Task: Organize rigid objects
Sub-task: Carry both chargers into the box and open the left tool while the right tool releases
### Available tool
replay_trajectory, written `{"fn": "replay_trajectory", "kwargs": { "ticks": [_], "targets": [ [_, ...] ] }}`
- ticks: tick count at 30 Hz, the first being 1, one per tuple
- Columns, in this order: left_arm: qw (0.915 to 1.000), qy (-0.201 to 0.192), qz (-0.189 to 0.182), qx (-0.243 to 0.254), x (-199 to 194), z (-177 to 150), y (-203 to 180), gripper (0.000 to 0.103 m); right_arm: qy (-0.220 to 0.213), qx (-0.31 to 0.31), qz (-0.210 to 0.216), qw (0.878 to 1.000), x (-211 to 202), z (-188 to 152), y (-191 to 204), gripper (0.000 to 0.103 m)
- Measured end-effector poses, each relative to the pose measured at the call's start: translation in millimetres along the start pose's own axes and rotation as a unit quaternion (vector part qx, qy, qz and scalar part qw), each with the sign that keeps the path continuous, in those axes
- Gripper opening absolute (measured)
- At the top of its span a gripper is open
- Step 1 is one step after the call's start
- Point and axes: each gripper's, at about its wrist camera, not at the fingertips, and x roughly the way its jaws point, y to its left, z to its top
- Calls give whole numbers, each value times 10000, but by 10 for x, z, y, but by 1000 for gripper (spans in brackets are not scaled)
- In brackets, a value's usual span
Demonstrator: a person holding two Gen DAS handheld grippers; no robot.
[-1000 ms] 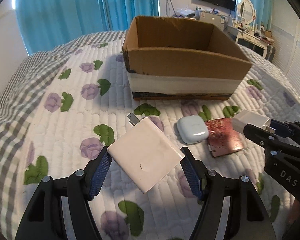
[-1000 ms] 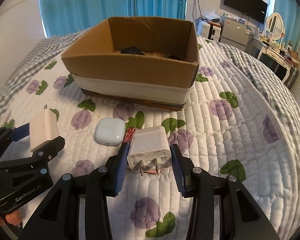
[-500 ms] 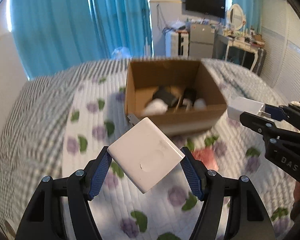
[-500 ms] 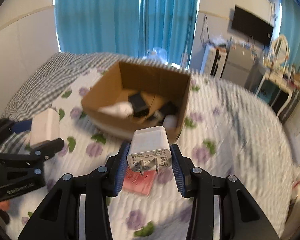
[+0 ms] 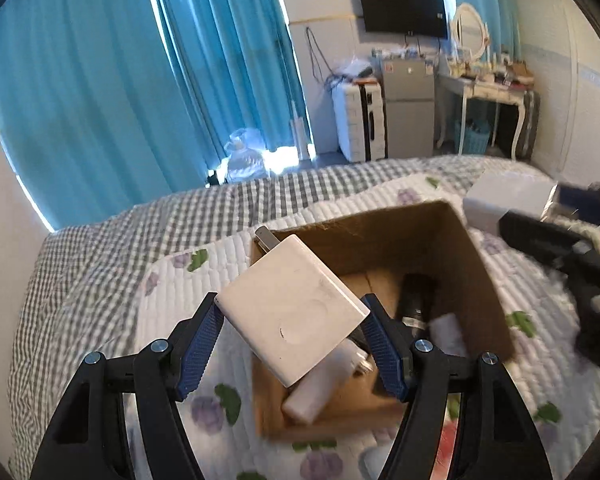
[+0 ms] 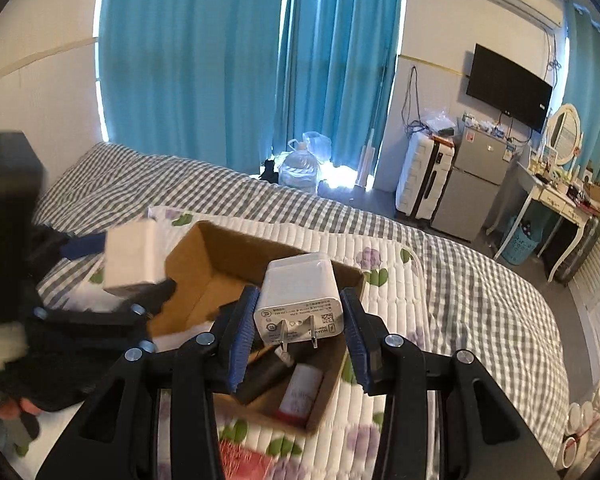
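Note:
My left gripper [image 5: 294, 332] is shut on a flat white square charger [image 5: 292, 308] and holds it above the left part of the open cardboard box [image 5: 480, 268]. My right gripper [image 6: 298, 336] is shut on a small white plug adapter [image 6: 300, 292], prongs toward the camera, above the same box [image 6: 204, 264]. The box holds a black item [image 5: 414, 300], a white cylinder [image 5: 320, 384] and other pieces. The right gripper with its adapter shows blurred in the left wrist view [image 5: 512, 200]; the left gripper with its charger shows in the right wrist view [image 6: 130, 256].
The box sits on a floral quilt [image 5: 172, 280] over a grey checked bedspread [image 6: 480, 292]. A red flat item [image 6: 244, 460] lies on the quilt in front of the box. Blue curtains, a suitcase, a small fridge and a dressing table stand beyond the bed.
Both grippers have risen from the quilt with their chargers and moved forward over the box. The earbud case and red item stayed on the quilt.

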Motion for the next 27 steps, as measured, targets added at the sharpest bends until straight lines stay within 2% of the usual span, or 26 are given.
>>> {"fn": "replay_trajectory", "kwargs": {
  "ticks": [5, 12, 13, 14, 15, 16, 21, 27],
  "targets": [
    [9995, 219, 142, 188, 493, -77, -118, 71, 163, 197, 95, 9996, 419, -57, -128, 41],
    [9987, 357, -180, 309, 759, -228, -266, 73, 423, 149, 88, 9990, 787, -285, -222, 41],
    [9985, 401, -263, 283, 758, -220, -267, 74, 439, 121, 92, 9989, 806, -295, -226, 41],
    [9987, 346, -291, 252, 729, -211, -263, 81, 440, 93, 103, 9989, 798, -297, -230, 41],
    [9994, 171, -185, 227, 660, -198, -253, 91, 419, 70, 101, 9990, 786, -300, -229, 41],
    [9997, 78, -97, 229, 641, -193, -270, 93, 403, 61, 96, 9991, 769, -304, -230, 41],
    [9998, -69, -64, 181, 472, -158, -160, 94, 429, 80, 95, 9990, 802, -264, -223, 41],
    [9997, -216, -14, 120, 374, -181, -12, 94, 581, 140, 173, 9981, 1095, -234, -140, 41]
  ]
}}
